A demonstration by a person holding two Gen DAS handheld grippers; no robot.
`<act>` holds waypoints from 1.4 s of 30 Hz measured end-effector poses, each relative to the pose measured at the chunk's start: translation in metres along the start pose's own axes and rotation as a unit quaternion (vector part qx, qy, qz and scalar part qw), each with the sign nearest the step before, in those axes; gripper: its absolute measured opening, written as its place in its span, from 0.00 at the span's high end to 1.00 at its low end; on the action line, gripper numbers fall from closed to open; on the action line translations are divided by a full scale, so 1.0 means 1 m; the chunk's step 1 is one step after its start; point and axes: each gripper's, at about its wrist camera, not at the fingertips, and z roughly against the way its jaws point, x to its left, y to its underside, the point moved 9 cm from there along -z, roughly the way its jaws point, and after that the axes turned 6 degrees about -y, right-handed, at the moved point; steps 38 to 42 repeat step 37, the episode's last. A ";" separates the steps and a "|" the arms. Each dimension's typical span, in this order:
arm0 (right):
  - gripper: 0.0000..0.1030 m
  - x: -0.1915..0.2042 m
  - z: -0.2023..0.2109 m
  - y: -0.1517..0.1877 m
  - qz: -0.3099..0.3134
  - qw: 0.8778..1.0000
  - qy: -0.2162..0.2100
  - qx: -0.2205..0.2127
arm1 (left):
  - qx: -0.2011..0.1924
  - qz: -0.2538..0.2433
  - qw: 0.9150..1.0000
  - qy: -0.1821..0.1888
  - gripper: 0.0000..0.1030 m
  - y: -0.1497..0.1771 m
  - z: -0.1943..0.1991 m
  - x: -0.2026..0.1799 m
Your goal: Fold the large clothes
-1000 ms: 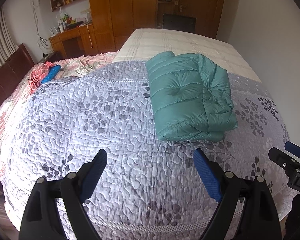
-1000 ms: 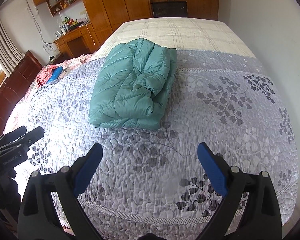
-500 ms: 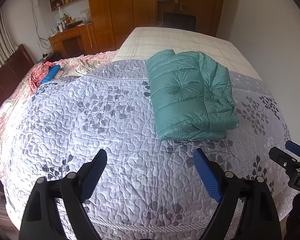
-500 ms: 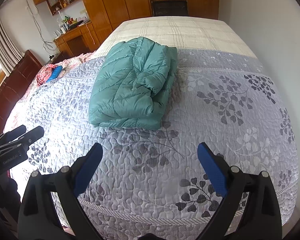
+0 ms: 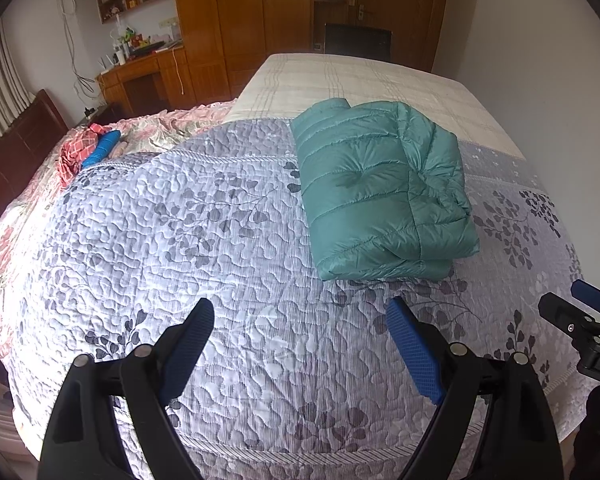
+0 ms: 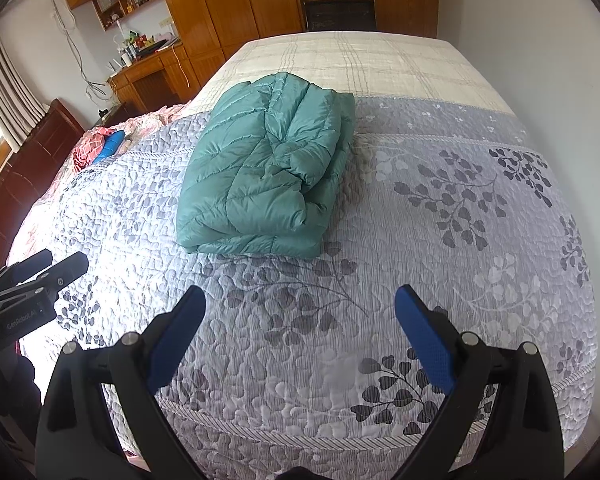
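A teal puffer jacket (image 5: 380, 188) lies folded into a thick rectangle on the grey leaf-print quilt (image 5: 204, 240); the right wrist view has the same jacket (image 6: 264, 172) left of centre. My left gripper (image 5: 300, 312) hangs open over the quilt, short of the jacket's near edge, with nothing between its blue pads. My right gripper (image 6: 300, 298) is open too, empty, and also held back from the jacket. Each gripper shows at the other view's edge: the right gripper (image 5: 580, 320) and the left gripper (image 6: 40, 276).
A cream plaid sheet (image 5: 360, 80) covers the bed's far end. A pink floral cover with a red cloth (image 5: 74, 152) and a blue object (image 5: 102, 148) lies at the left. A dark headboard (image 6: 24, 168), wooden desk (image 5: 144, 76) and wardrobes stand behind; a white wall runs along the right.
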 end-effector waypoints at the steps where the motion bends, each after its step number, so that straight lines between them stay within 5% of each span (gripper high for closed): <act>1: 0.08 0.000 0.000 0.000 0.000 1.000 0.000 0.000 | 0.000 0.000 1.000 0.000 0.15 0.000 0.000 0.000; 42: 0.08 -0.001 -0.001 0.002 0.001 1.000 -0.002 0.002 | -0.003 -0.006 1.000 -0.001 0.15 -0.002 -0.002 0.002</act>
